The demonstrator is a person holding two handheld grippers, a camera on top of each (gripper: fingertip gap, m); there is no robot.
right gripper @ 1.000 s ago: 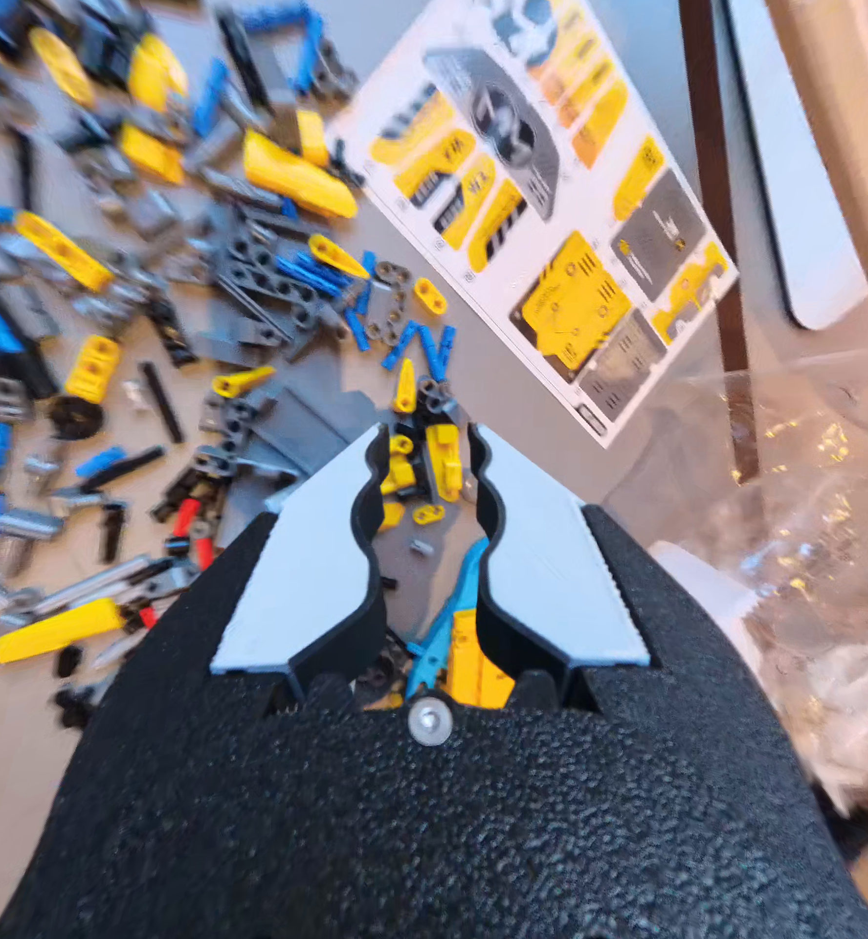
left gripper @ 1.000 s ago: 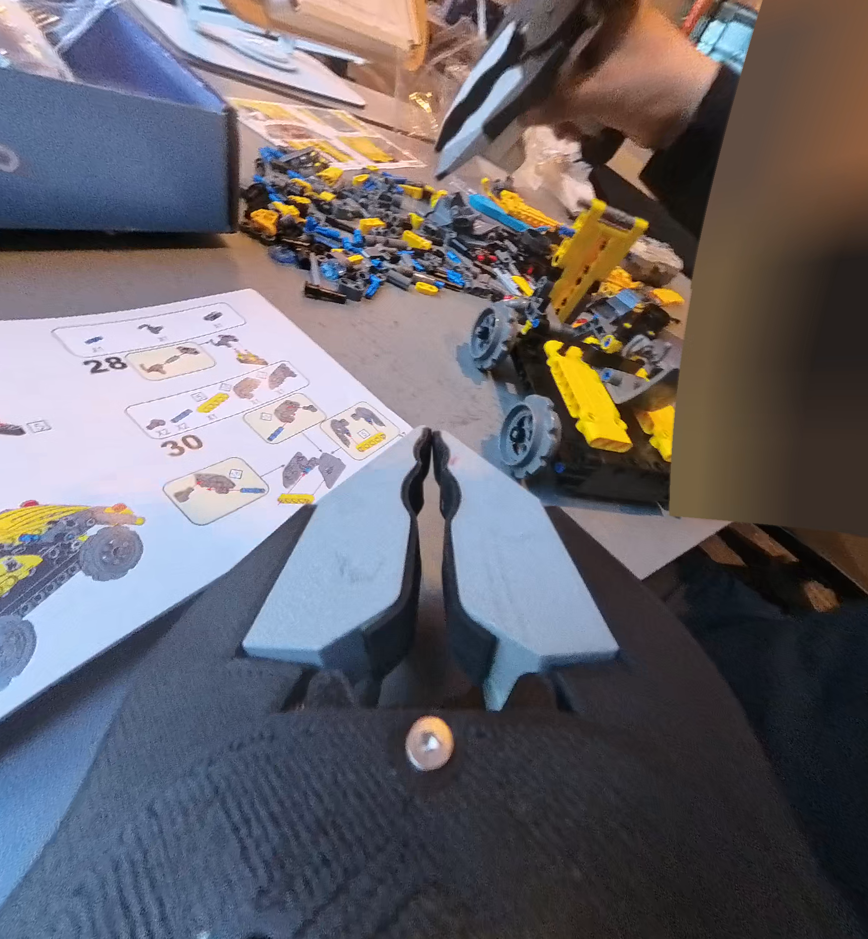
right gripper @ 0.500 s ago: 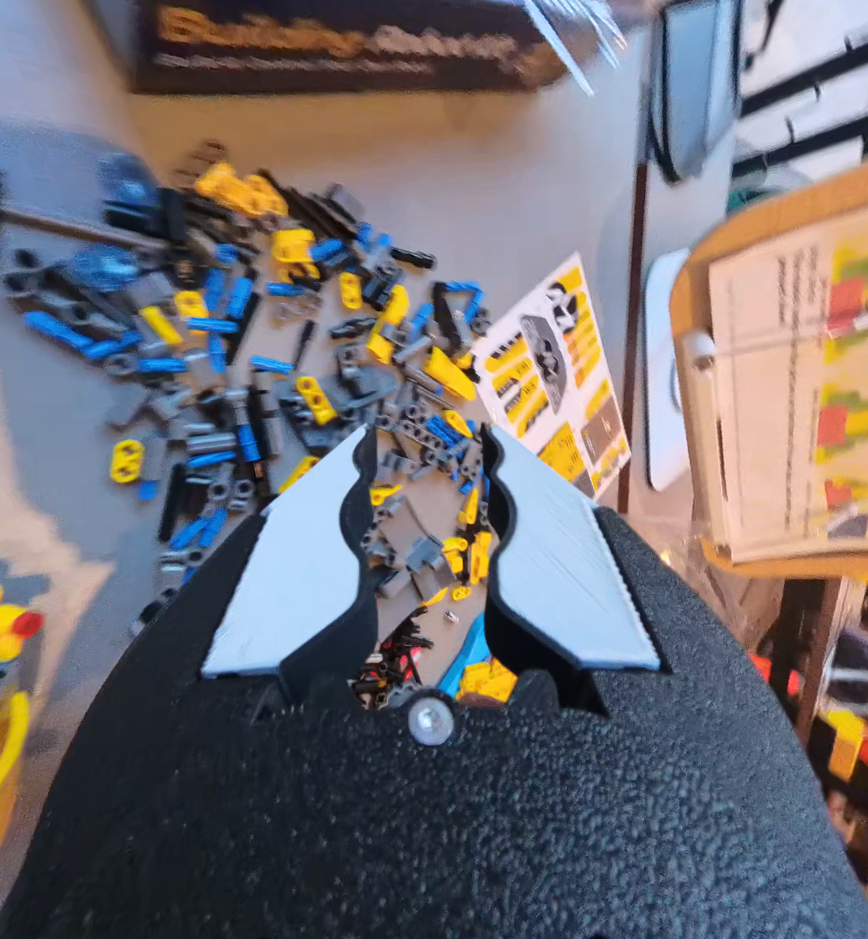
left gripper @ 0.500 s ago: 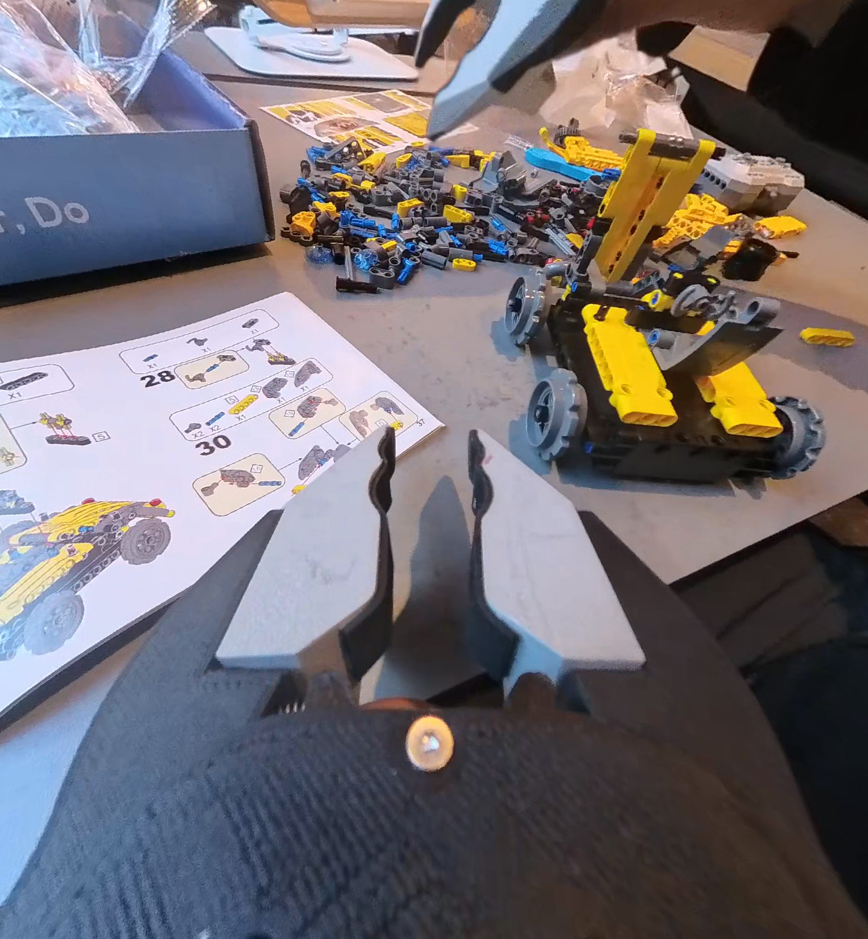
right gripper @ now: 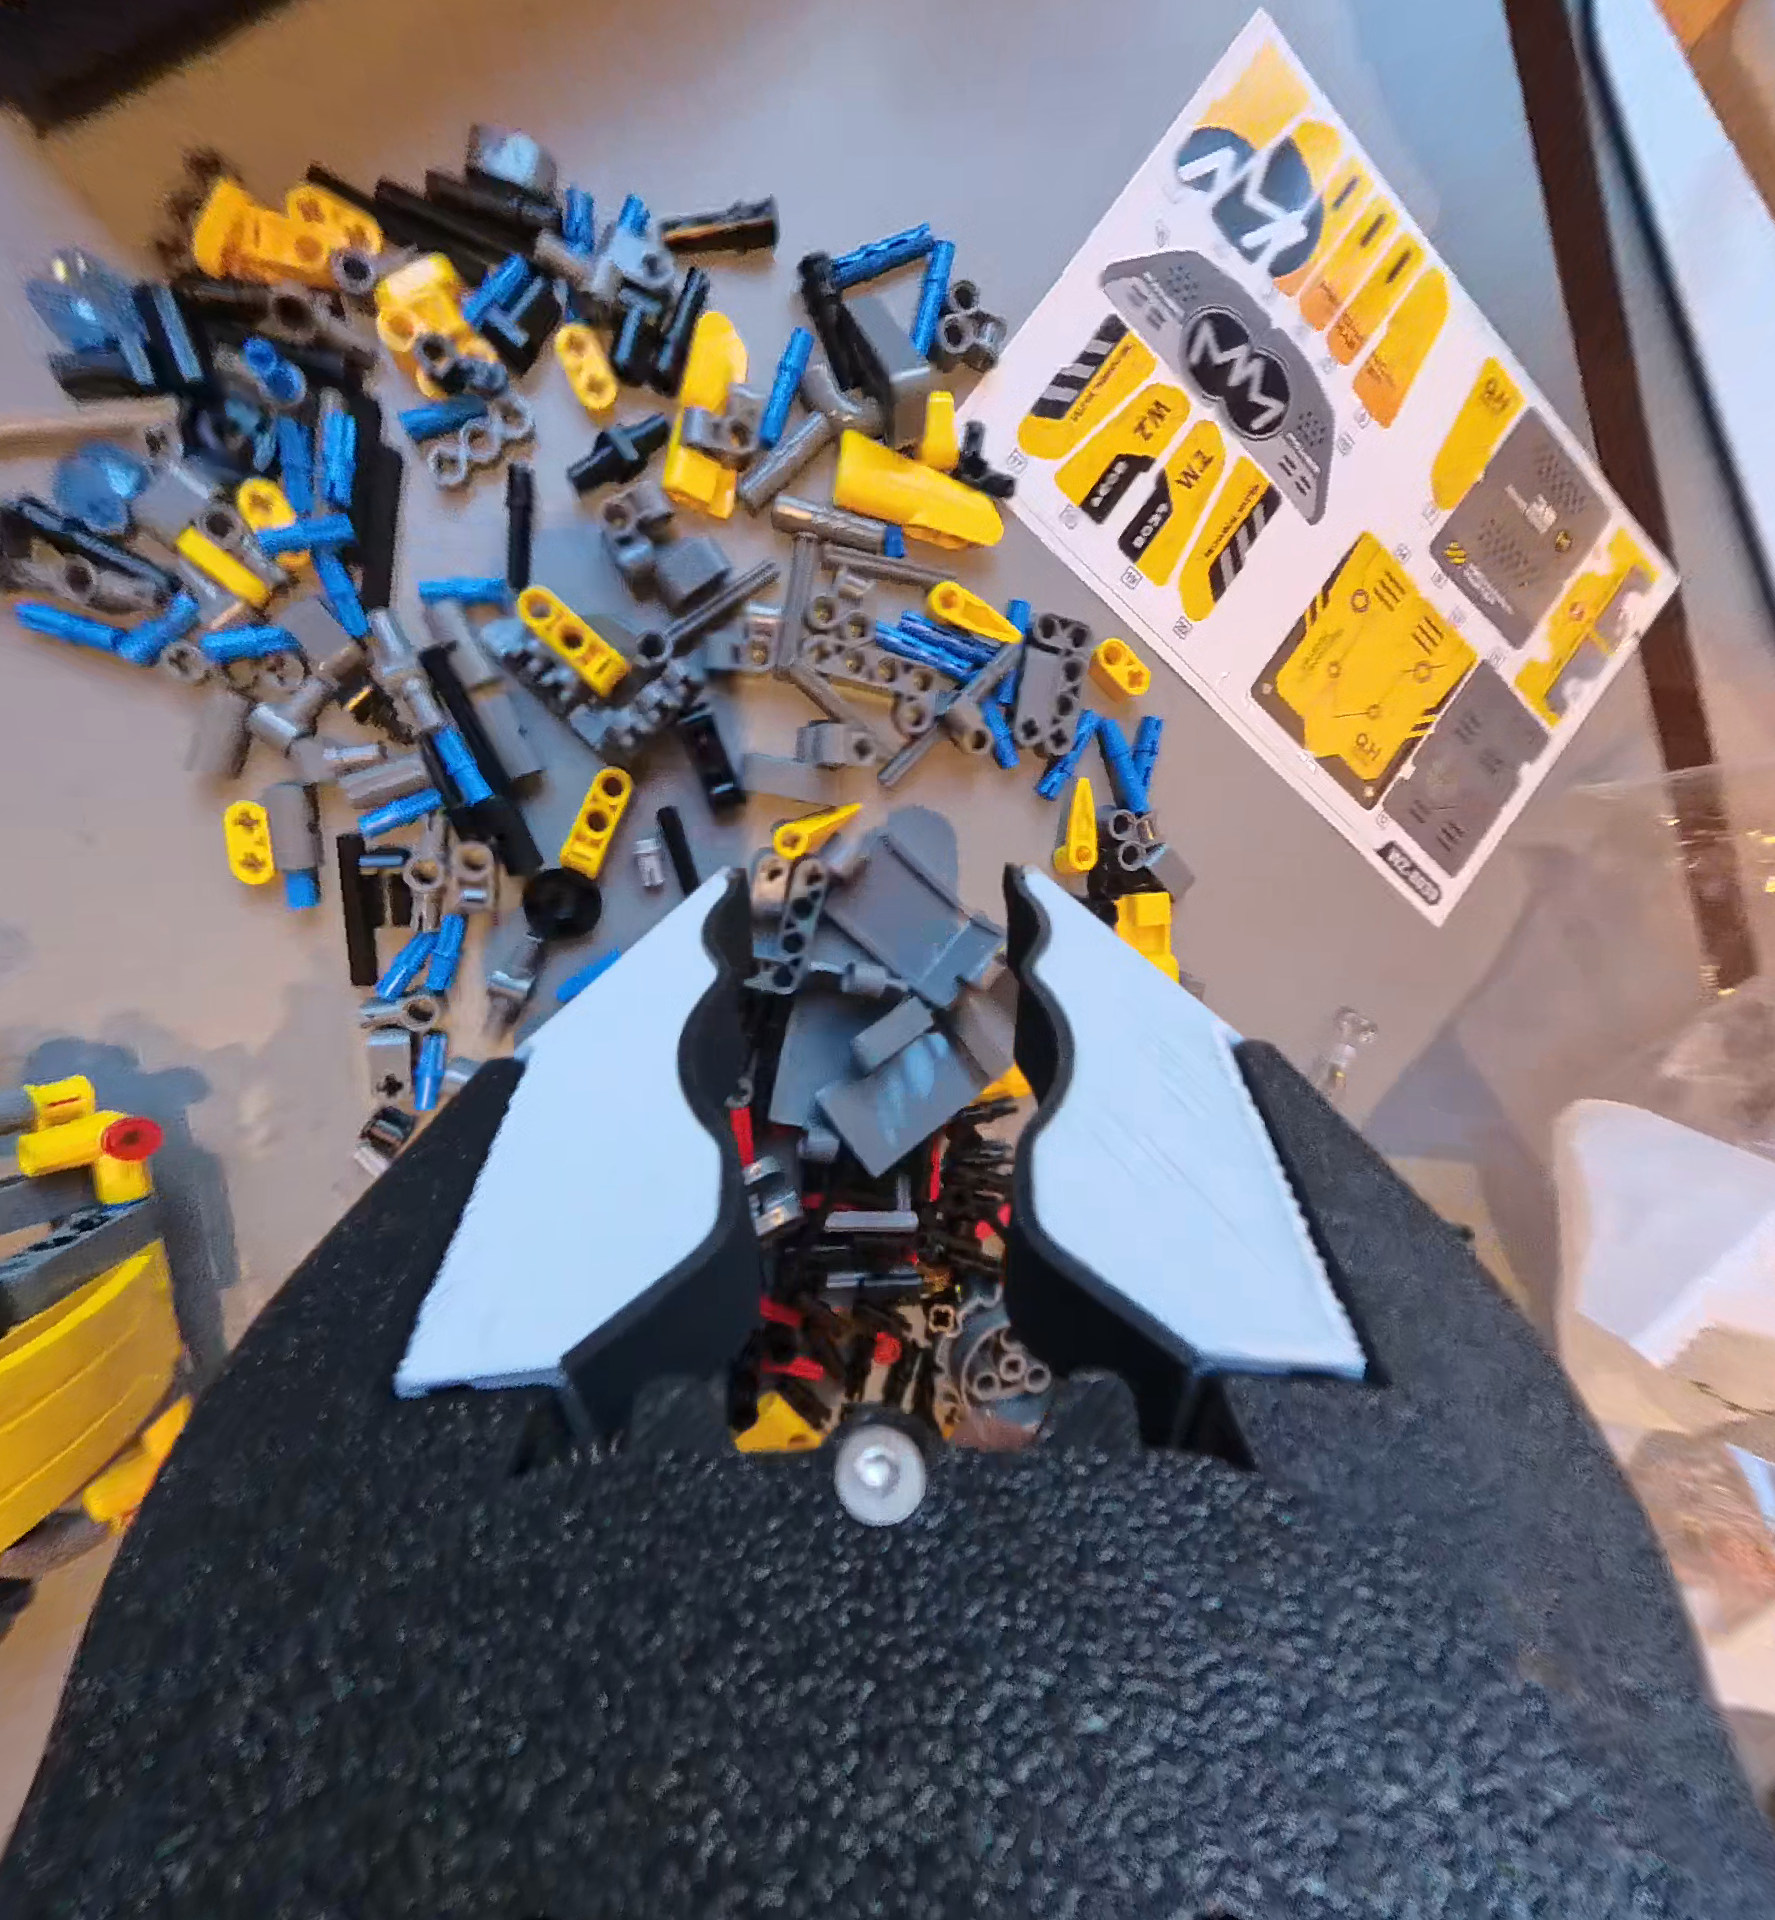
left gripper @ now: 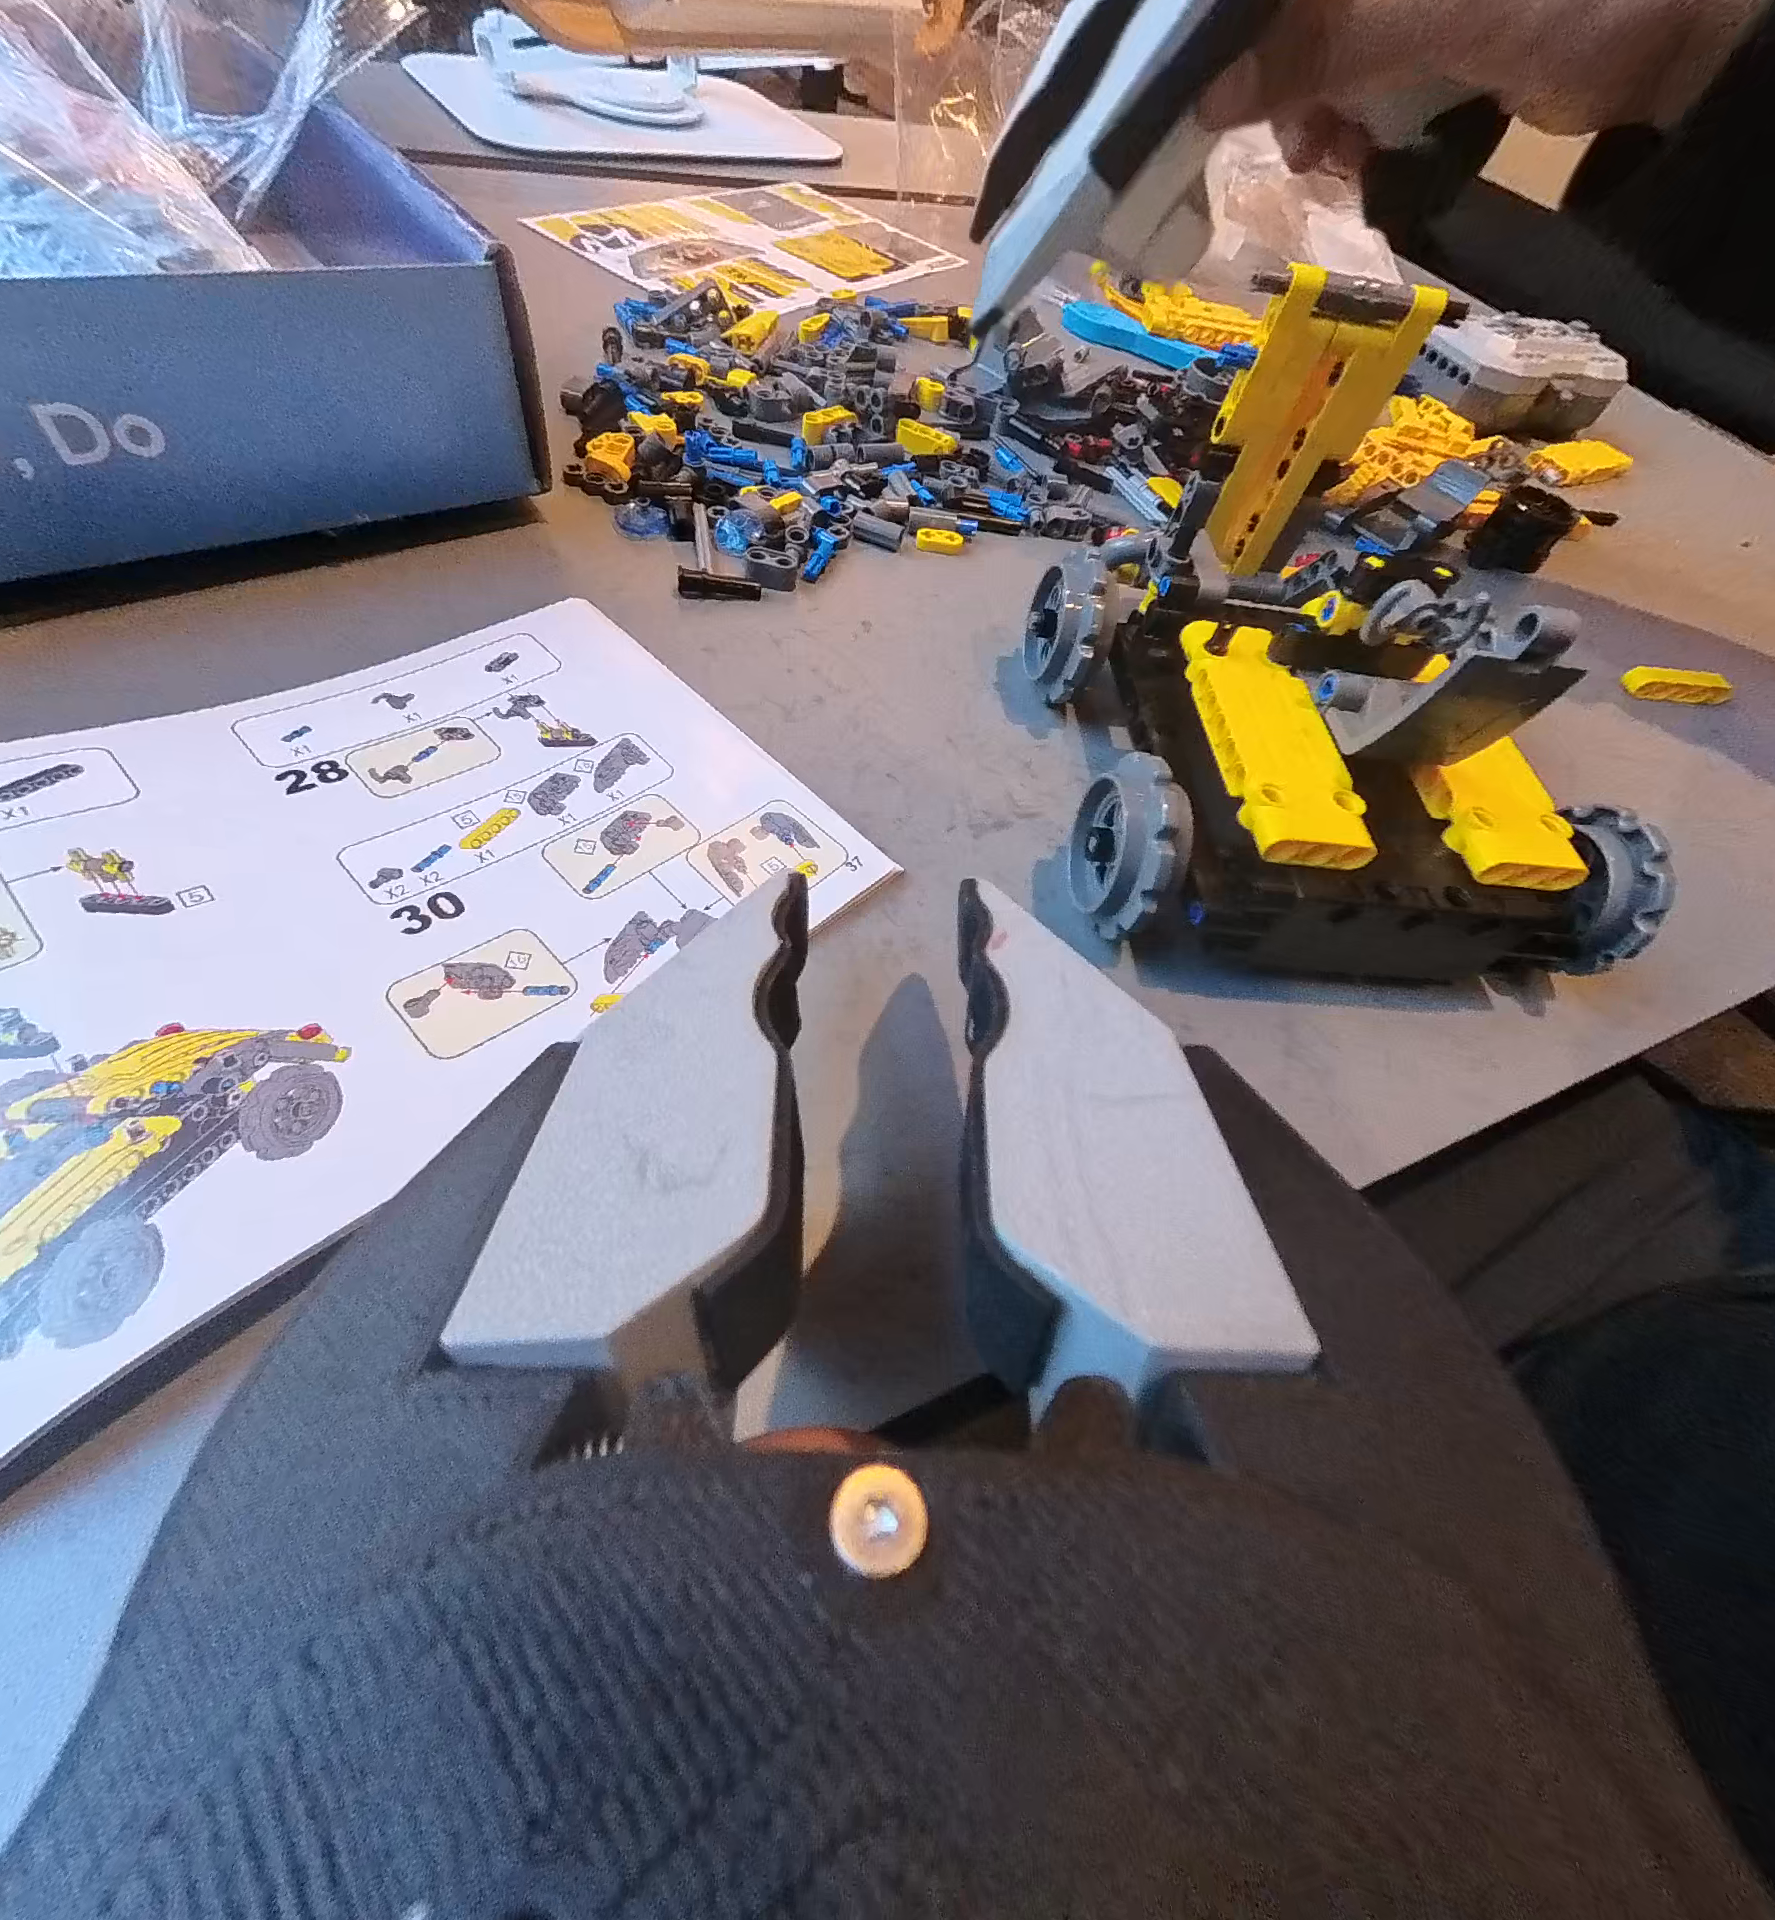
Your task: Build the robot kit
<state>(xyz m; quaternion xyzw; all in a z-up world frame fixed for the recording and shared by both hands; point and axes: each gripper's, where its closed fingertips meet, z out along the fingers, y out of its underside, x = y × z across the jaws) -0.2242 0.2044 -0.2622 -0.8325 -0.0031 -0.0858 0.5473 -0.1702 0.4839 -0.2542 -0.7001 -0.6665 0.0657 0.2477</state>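
Left gripper [left gripper: 878, 925]: fingers parted, nothing between them, low centre of frame over the bench [left gripper: 914, 707] edge. Instruction booklet [left gripper: 343, 862] just to their left, half-built yellow vehicle [left gripper: 1319, 769] right of centre, apart from both.

Right gripper [right gripper: 867, 883]: fingers spread, empty, hanging over the loose parts pile [right gripper: 550, 582]. A cluster of dark grey panels [right gripper: 904, 997] lies directly between the fingertips, long axis roughly along the fingers; contact not clear. Sticker sheet [right gripper: 1319, 447] upper right. Right is far nearer the pile.
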